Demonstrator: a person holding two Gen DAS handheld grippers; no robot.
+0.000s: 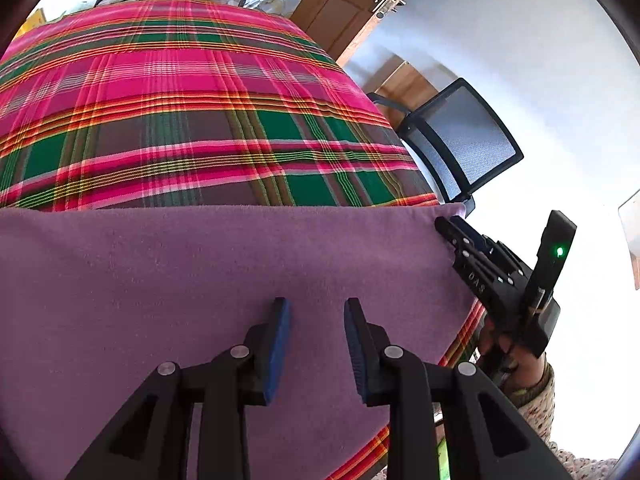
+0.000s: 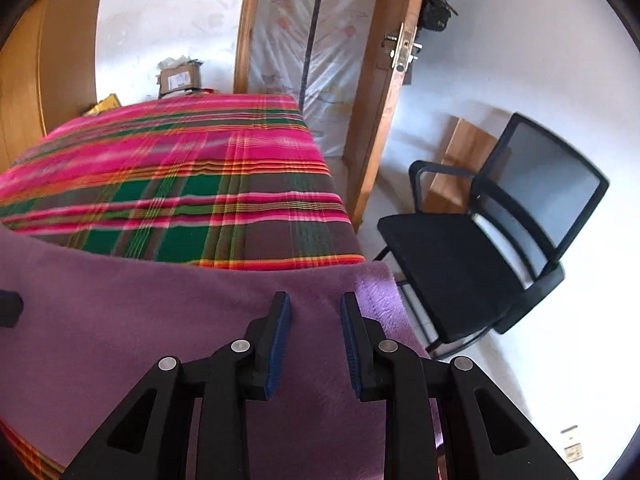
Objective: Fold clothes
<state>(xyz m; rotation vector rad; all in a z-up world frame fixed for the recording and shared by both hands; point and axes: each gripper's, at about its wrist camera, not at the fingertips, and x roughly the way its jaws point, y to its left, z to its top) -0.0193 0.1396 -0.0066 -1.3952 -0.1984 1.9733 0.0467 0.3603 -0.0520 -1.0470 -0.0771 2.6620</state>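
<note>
Purple fleece cloth [image 1: 200,280], plain and matte with a fine napped surface, lay spread flat across the lower half of the left wrist frame, its far edge running straight and level across mid-frame and ending in a corner at centre right. In the right wrist frame the same cloth [image 2: 160,320] filled the lower left and centre. Its right border showed a brighter, fluffier strip and draped downward at lower centre right.

Both grippers are pointing downward with jaws parted, the left gripper [image 1: 318,304] beside the right gripper [image 2: 312,298], each gripping nothing
</note>
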